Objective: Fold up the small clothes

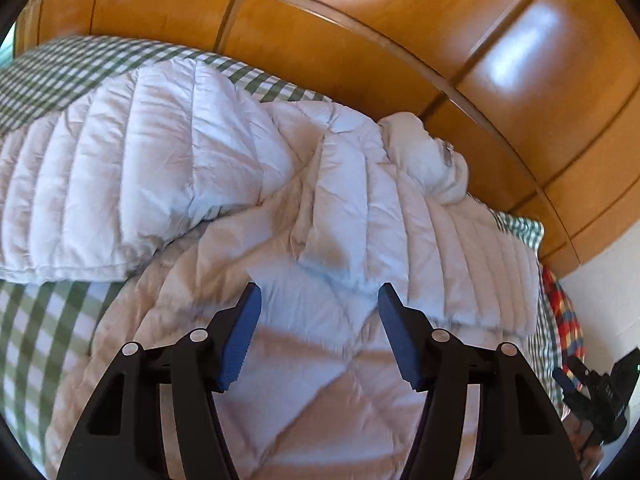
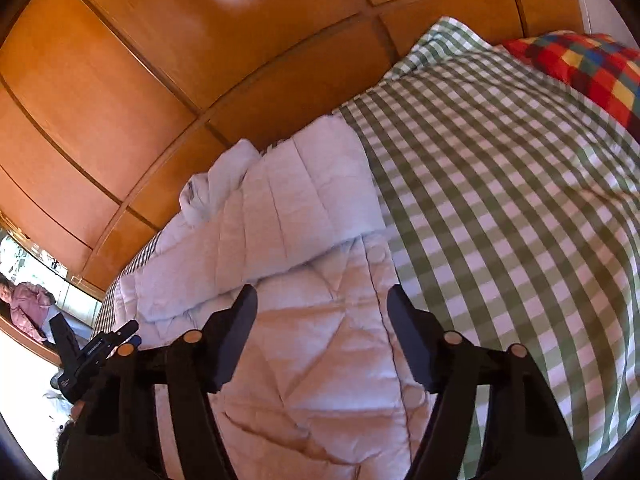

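Across the green checked bedspread [image 2: 500, 200], centre frame in both views, lies the white quilted jacket [image 1: 280, 184], one sleeve [image 1: 100, 184] folded inward at left. Left gripper [image 1: 319, 320] and right gripper [image 2: 322, 320] gape wide, empty. Folding appears barely begun.

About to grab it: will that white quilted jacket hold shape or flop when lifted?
Likely floppy: the white quilted jacket already lies creased and folded over itself. Puffy channels suggest it is light but bulky. Its smooth shell may slip between the open left gripper fingers.
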`<state>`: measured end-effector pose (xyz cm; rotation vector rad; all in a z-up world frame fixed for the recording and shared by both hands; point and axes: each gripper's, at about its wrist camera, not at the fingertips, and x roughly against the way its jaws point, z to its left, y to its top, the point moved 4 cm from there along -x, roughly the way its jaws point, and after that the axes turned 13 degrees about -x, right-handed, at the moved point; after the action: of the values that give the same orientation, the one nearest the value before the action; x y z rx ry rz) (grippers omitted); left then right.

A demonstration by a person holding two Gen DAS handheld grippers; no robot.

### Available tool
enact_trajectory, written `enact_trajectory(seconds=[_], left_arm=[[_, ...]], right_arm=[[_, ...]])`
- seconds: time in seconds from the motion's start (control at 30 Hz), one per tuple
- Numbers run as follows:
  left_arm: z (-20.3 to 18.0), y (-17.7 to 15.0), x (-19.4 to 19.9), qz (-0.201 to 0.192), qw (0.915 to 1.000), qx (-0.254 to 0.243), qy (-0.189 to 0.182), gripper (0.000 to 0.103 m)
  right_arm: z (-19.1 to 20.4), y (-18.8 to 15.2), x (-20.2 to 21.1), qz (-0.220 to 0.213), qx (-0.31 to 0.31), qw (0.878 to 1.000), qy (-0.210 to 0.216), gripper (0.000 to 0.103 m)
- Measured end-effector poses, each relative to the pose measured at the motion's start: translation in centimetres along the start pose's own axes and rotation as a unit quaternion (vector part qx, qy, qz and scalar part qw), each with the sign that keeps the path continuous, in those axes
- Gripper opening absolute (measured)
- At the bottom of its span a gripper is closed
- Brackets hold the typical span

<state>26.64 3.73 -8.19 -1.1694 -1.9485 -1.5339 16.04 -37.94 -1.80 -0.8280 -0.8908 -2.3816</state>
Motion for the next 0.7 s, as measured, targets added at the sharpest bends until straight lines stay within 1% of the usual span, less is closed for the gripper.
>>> enact_trajectory(seconds=[0.03, 0.07, 0.13, 0.17, 0.27, 0.33, 0.37, 0.4, 0.43, 0.47, 0.53, 0.57, 0.63, 0.67, 0.7], left_arm=[[0.1, 0.2, -0.6, 0.003, 1.0, 0.0, -0.001, 0.036], [0.1, 0.4, -1.1, 0.008, 1.0, 0.0, -0.002, 0.028], [0.3, 0.7, -1.7, 0.01, 0.9999, 0.001, -0.008, 0.003], [0.2, 0.9, -1.7, 0.008, 0.9999, 0.0, -0.012, 0.001], [-0.3, 1.4, 0.1, -0.024, 0.9995, -0.006, -0.02, 0.0], [-0.4, 1.7, 1.0, -0.035, 0.9992, -0.017, 0.002, 0.0], [-0.2, 1.6, 1.3, -0.038, 0.9991, -0.015, 0.006, 0.0], [0.3, 1.4, 1.0, -0.031, 0.9992, -0.016, 0.019, 0.0], [0.5, 1.1, 0.4, -0.015, 0.999, -0.023, 0.034, 0.0], [0.8, 0.5, -0.6, 0.009, 0.9981, -0.031, 0.051, 0.0], [1.2, -0.2, -1.6, 0.027, 0.9973, -0.033, 0.059, 0.0], [1.2, -0.3, -1.8, 0.028, 0.9972, -0.031, 0.062, 0.0], [1.4, -0.5, -1.2, 0.023, 0.9978, -0.019, 0.06, 0.0], [1.4, -0.5, -0.5, 0.017, 0.9983, -0.016, 0.054, 0.0], [1.5, -0.6, 0.1, 0.01, 0.9984, -0.018, 0.053, 0.0]], right_arm=[[0.2, 0.3, -0.4, 0.0, 0.004, 1.0, 0.004, 0.066], [1.0, 0.5, -0.5, -0.001, 0.009, 1.0, 0.005, 0.066], [2.2, 0.6, -0.9, -0.004, 0.025, 1.0, 0.002, 0.066], [2.6, 0.7, -1.2, -0.004, 0.03, 1.0, 0.0, 0.066], [4.0, 0.9, -2.7, -0.008, 0.049, 0.999, 0.002, 0.066], [5.2, 0.9, -3.8, -0.001, 0.06, 0.998, 0.007, 0.066], [5.7, 0.8, -4.6, 0.003, 0.069, 0.998, 0.002, 0.066], [6.0, 0.5, -5.6, 0.007, 0.078, 0.997, -0.007, 0.066], [6.1, 0.3, -6.7, 0.017, 0.085, 0.996, -0.015, 0.066], [6.1, 0.1, -8.0, 0.032, 0.09, 0.995, -0.026, 0.066], [5.4, -0.8, -11.0, 0.063, 0.097, 0.991, -0.073, 0.066], [5.2, -1.1, -11.7, 0.071, 0.103, 0.989, -0.082, 0.066], [4.8, -1.7, -12.5, 0.074, 0.112, 0.986, -0.096, 0.066], [4.9, -1.9, -12.1, 0.07, 0.113, 0.987, -0.092, 0.066], [5.3, -2.1, -11.4, 0.064, 0.113, 0.989, -0.076, 0.067]])
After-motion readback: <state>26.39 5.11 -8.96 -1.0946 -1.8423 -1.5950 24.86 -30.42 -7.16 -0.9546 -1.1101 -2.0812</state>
